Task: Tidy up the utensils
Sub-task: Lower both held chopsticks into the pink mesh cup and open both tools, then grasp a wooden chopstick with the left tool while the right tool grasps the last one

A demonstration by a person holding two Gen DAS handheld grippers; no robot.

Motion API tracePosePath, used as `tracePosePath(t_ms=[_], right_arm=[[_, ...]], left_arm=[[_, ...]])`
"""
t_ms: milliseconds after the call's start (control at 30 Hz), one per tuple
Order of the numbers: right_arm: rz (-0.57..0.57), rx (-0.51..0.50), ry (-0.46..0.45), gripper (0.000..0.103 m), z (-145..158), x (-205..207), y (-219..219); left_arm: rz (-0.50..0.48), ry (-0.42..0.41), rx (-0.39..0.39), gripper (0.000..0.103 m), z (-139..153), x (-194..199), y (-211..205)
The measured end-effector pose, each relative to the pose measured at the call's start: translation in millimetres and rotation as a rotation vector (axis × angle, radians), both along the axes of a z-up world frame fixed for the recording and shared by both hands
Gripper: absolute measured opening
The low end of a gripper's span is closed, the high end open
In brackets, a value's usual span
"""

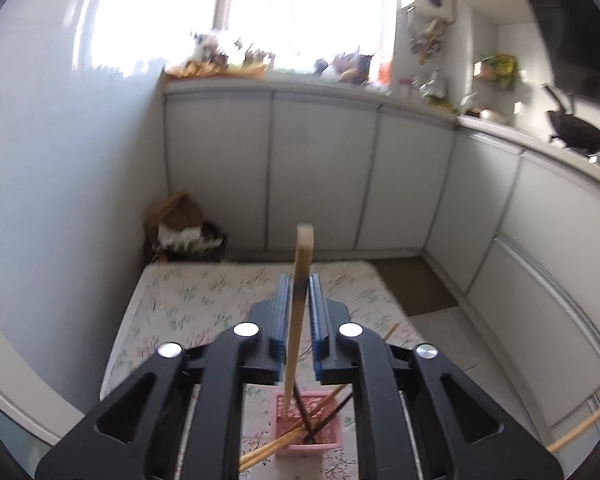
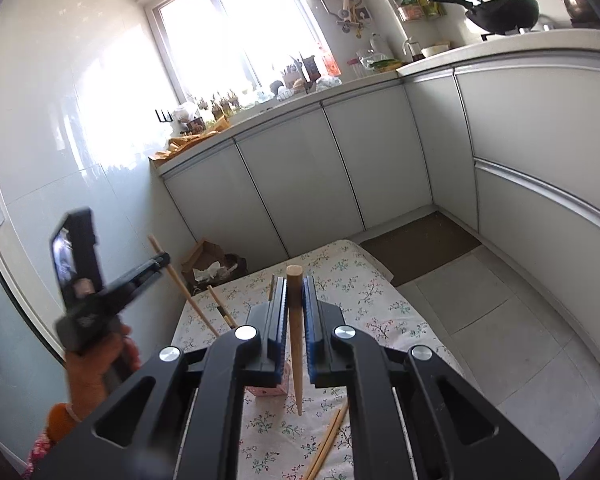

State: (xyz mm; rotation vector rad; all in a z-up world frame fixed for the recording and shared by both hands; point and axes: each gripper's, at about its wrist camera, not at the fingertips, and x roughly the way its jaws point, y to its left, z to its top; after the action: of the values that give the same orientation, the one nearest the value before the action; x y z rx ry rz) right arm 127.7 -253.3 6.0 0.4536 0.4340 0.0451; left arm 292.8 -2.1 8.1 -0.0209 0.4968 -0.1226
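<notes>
Left gripper [image 1: 299, 316]: jaws slightly apart, pale chopstick [image 1: 300, 280] standing between the pads, lower end in the pink holder [image 1: 332, 436] on the table [image 1: 172, 304]. Right gripper [image 2: 296, 320]: jaws clamped on a brown chopstick [image 2: 295, 336], tip pointing down above the tablecloth beside the holder.

— Where does the pink plastic lattice basket [image 1: 308, 420] sit?
— On the floral-cloth counter [image 1: 188, 300]. Several wooden chopsticks [image 1: 296, 436] lean inside it. One pale upright chopstick [image 1: 298, 320] stands in it, between the left gripper's [image 1: 300, 282] jaws.
— And around the basket?
— Just right of it, a tapered wooden chopstick [image 2: 295, 320] hangs in the right gripper's [image 2: 296, 284] jaws. A loose pair of chopsticks [image 2: 328, 440] lies on the counter further right. Behind the basket, on the floor, a brown cardboard box [image 1: 180, 220] sits left and a dark floor mat [image 1: 416, 284] right.
</notes>
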Motion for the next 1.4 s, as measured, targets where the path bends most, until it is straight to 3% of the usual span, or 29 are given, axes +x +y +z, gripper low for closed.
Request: tracePosePath(t_ms=[67,200,267,300,333,433,633,933,967,1000,1133,1200,1300,1400], right_arm=[[0.002,-0.003,0.002,0.008,-0.9,1.6,1.2],[0.011,-0.017,-0.009,0.008,3.4,9.6,8.1],[0.013,-0.012,-0.027,0.008,8.5,14.4,13.0],[0.017,-0.006,-0.034,0.008,11.0,17.5,15.0],[0.02,-0.001,-0.042,0.008,15.0,23.6,18.5],[0.026,-0.003,-0.072,0.008,25.6,41.2,31.6],[0.043,-0.011,-0.114,0.008,32.1,75.4,61.0],[0.069,-0.081,-0.062,0.01,-21.1,124.2,100.8],[0.068,-0.072,-0.049,0.024,-25.8,126.6,99.9],[0.071,-0.058,-0.037,0.046,-29.3,128.3,98.0],[0.022,-0.058,-0.055,0.062,-26.7,112.9,82.6],[-0.018,-0.061,-0.073,0.077,-24.2,100.6,71.5],[-0.109,-0.064,-0.095,0.094,-23.5,74.1,52.5],[-0.177,-0.115,-0.057,0.097,-28.0,58.2,41.0]], left_arm=[[0.015,0.027,-0.059,0.028,-10.8,-2.0,12.2],[0.023,-0.051,-0.146,0.039,11.4,-39.6,37.3],[0.027,-0.101,-0.139,0.052,28.2,-63.0,41.0],[0.036,-0.128,-0.135,0.064,35.2,-76.3,45.0],[0.04,-0.148,-0.137,0.067,39.8,-85.3,46.9],[0.067,-0.167,-0.113,0.066,44.4,-108.2,58.5],[0.078,-0.102,-0.108,0.067,27.5,-104.3,73.3],[0.118,-0.026,-0.167,0.067,-1.1,-94.5,95.5],[0.119,-0.021,-0.171,0.067,-2.4,-95.6,97.1],[0.12,-0.018,-0.176,0.068,-3.5,-97.0,96.9],[0.12,-0.029,-0.173,0.075,-2.6,-104.7,95.3],[0.115,-0.032,-0.177,0.077,-1.9,-107.8,93.4],[0.106,-0.038,-0.169,0.088,-0.8,-113.9,85.3],[0.092,-0.044,-0.153,0.096,-3.0,-121.4,75.9]])
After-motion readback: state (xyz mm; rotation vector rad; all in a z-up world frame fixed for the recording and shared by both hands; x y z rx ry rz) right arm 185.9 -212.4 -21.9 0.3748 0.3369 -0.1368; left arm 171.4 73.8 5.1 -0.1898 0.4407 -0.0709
